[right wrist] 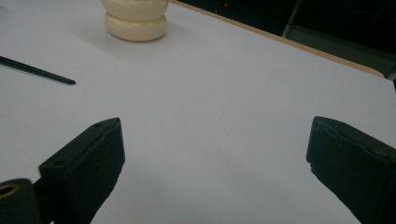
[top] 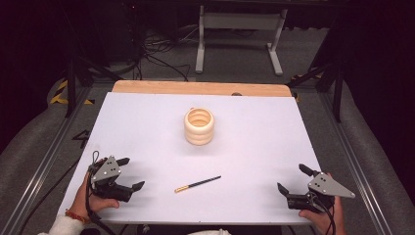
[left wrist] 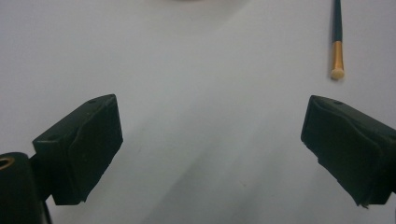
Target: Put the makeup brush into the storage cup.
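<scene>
Left gripper (top: 131,173) rests at the near left edge of the counter (top: 147,122), jaws spread wide with nothing between them; the left gripper view confirms bare white surface between the two black jaws. It points toward the middle of the counter, so the chopstick (top: 197,184) sits ahead of it and a little off its line, well apart. The chopstick lies flat near the front centre, tan end toward the left gripper and dark tip angled toward the far right; flat and alone like this, it probably needs a low pinch across its thin shaft. Behind it, near the counter's centre, stands the ribbed cream holder (top: 198,126), upright and mouth up, apparently empty — likely where the chopstick is meant to go, which would explain the free space around it. Right gripper (top: 290,179) rests at the near right edge, jaws likewise fully apart and empty, facing inward toward the holder. Both look parked, symmetric, ready to start.
</scene>
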A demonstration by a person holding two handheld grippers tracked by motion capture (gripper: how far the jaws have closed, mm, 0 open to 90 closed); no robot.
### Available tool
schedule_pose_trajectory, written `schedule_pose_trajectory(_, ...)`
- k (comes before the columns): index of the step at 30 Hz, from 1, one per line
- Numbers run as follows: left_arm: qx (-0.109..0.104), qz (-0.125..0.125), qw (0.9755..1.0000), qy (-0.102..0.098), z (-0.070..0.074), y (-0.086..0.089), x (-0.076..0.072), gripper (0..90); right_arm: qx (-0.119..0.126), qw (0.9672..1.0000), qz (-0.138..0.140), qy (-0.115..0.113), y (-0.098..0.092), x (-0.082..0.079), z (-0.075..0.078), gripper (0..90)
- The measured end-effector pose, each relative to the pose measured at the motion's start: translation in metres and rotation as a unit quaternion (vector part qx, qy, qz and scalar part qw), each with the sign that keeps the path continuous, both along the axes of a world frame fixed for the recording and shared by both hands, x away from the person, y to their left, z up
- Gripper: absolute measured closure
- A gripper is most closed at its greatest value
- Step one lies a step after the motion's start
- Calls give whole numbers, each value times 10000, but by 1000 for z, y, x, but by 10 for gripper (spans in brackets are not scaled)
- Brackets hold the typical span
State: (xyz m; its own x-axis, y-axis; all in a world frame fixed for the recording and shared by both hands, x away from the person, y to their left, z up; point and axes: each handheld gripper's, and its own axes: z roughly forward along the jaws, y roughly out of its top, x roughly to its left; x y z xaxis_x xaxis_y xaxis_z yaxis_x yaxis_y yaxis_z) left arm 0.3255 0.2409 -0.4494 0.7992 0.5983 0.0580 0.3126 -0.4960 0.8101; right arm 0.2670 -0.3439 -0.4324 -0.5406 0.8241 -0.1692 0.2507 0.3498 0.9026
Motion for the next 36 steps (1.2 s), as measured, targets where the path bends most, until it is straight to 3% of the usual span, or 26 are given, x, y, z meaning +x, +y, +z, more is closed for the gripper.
schedule_pose_trajectory(8,22,-158,9999,17,3,-9,0,82,-118,9999,-25,67,3,1,-1,54)
schedule_pose_trajectory(17,197,-532,9983,100,4,-35,2,119,-133,9999,-19,93,4,1,-2,55)
schedule_pose_trajectory(23,197,-642,9977,93,6,-47,4,141,-124,9998,-37,135,4,2,-2,54)
schedule_pose_trajectory(36,464,-1091,9928,197,8,-85,8,175,-149,9997,-27,176,4,2,-3,56)
